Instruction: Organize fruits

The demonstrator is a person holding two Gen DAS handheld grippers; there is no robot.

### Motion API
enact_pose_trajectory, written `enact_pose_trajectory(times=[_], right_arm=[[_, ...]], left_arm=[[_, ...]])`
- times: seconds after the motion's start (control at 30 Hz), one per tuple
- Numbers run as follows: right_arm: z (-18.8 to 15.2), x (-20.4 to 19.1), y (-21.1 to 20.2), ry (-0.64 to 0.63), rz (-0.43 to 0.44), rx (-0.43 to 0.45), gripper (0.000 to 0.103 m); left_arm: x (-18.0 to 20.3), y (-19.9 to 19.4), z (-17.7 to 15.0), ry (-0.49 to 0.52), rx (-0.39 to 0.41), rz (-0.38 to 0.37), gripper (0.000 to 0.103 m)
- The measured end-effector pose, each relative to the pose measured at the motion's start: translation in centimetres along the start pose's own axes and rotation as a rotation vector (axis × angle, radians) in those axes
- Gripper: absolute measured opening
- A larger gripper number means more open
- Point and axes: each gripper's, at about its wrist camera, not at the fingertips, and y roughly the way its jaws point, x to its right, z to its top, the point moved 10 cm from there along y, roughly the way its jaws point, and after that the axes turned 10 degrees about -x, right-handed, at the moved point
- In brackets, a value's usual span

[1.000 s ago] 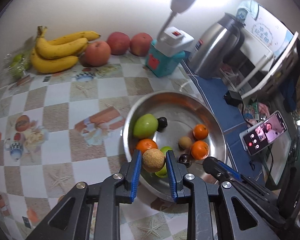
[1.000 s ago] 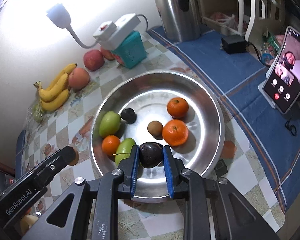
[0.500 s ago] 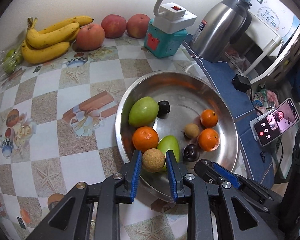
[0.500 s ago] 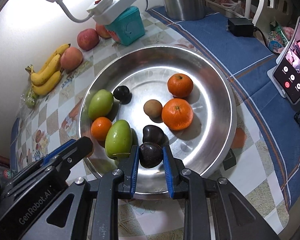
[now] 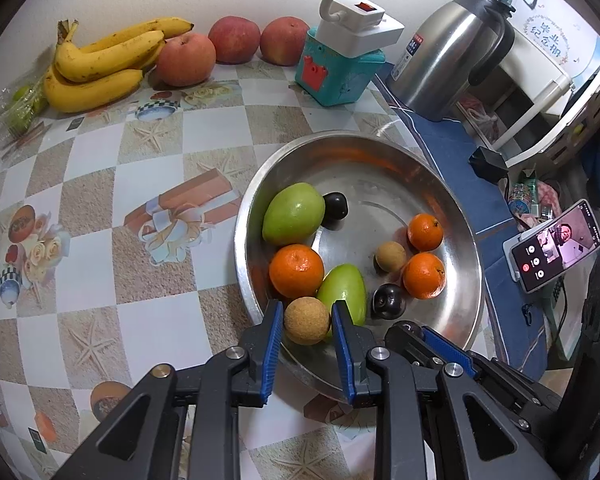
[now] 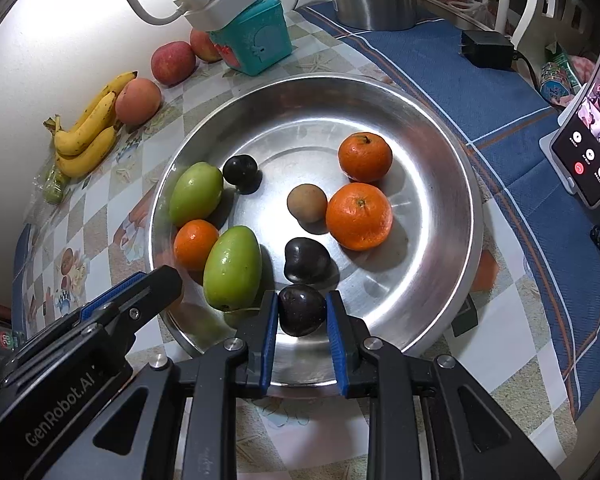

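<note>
A steel bowl [image 5: 464, 236] [image 6: 452, 160] holds two green mangoes, three oranges, a tan round fruit and two dark plums. My left gripper [image 5: 306, 320] is shut on a rough tan round fruit [image 5: 306, 320], low over the bowl's near-left rim beside a green mango [image 5: 346, 292]. My right gripper [image 6: 302, 312] is shut on a dark plum [image 6: 302, 310], just inside the bowl's near wall and close to another dark plum [image 6: 306, 260]. The left gripper's arm [image 6: 100, 320] shows at the lower left of the right wrist view.
Bananas [image 5: 96, 64] and three apples [image 5: 186, 58] lie along the back wall. A teal box [image 5: 336, 76] with a white power strip, a steel kettle [image 5: 448, 48], a charger [image 6: 486, 50] and a phone on a stand [image 5: 556, 248] sit on the blue cloth side.
Both grippers have sunk toward the bowl with their fruits still held. The bowl and its fruits look larger and closer in both views.
</note>
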Motion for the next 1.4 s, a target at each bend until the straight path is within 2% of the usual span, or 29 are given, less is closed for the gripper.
enact_pose_trajectory(times=[0.27, 0.37, 0.53, 0.57, 0.6, 0.63, 0.67, 0.7, 0.8, 0.87, 1.1, 1.13, 1.17, 1.4], right_arm=[[-0.1, -0.1, 0.3, -0.005, -0.011, -0.01, 0.026], [0.0, 0.0, 0.3, -0.006, -0.017, -0.007, 0.036], [0.0, -0.1, 0.2, -0.009, -0.018, -0.001, 0.038], [0.0, -0.1, 0.2, -0.009, -0.018, -0.001, 0.039], [0.1, 0.0, 0.1, -0.009, -0.02, 0.002, 0.047], [0.1, 0.0, 0.1, -0.01, -0.023, 0.005, 0.056], [0.2, -0.1, 0.0, -0.012, -0.026, 0.008, 0.06], [0.2, -0.1, 0.0, -0.014, -0.028, 0.013, 0.064], [0.4, -0.2, -0.3, -0.024, -0.035, 0.026, 0.067], [0.4, -0.4, -0.4, -0.034, -0.045, 0.033, 0.075], [0.6, -1.0, -0.4, -0.053, -0.045, 0.046, 0.08], [0.6, -1.0, -0.3, -0.054, -0.046, 0.046, 0.086], [0.6, -1.1, -0.3, -0.054, -0.045, 0.046, 0.088], [0.8, -2.3, -0.3, -0.085, -0.038, 0.071, 0.088]], left_arm=[[-0.2, -0.4, 0.1, -0.01, 0.004, -0.008, 0.029], [-0.5, -0.8, 0.1, -0.021, 0.008, -0.013, 0.029], [-1.4, -1.5, 0.2, -0.047, 0.02, -0.002, 0.03], [-1.7, -1.6, 0.2, -0.053, 0.021, 0.004, 0.035], [-2.1, -1.7, 0.2, -0.067, 0.022, 0.019, 0.04], [-2.6, -1.8, 0.3, -0.079, 0.026, 0.038, 0.053], [-3.2, -2.0, 0.3, -0.089, 0.034, 0.061, 0.063], [-3.8, -2.2, 0.4, -0.099, 0.04, 0.086, 0.065], [-6.1, -2.8, 0.4, -0.14, 0.055, 0.187, 0.074], [-8.0, -3.1, 0.3, -0.17, 0.063, 0.258, 0.086], [-11.6, -3.1, -0.1, -0.214, 0.063, 0.368, 0.098], [-12.0, -3.2, -0.2, -0.217, 0.066, 0.378, 0.098], [-12.1, -3.2, -0.2, -0.217, 0.067, 0.385, 0.098], [-13.6, -3.3, -0.6, -0.229, 0.077, 0.431, 0.098]])
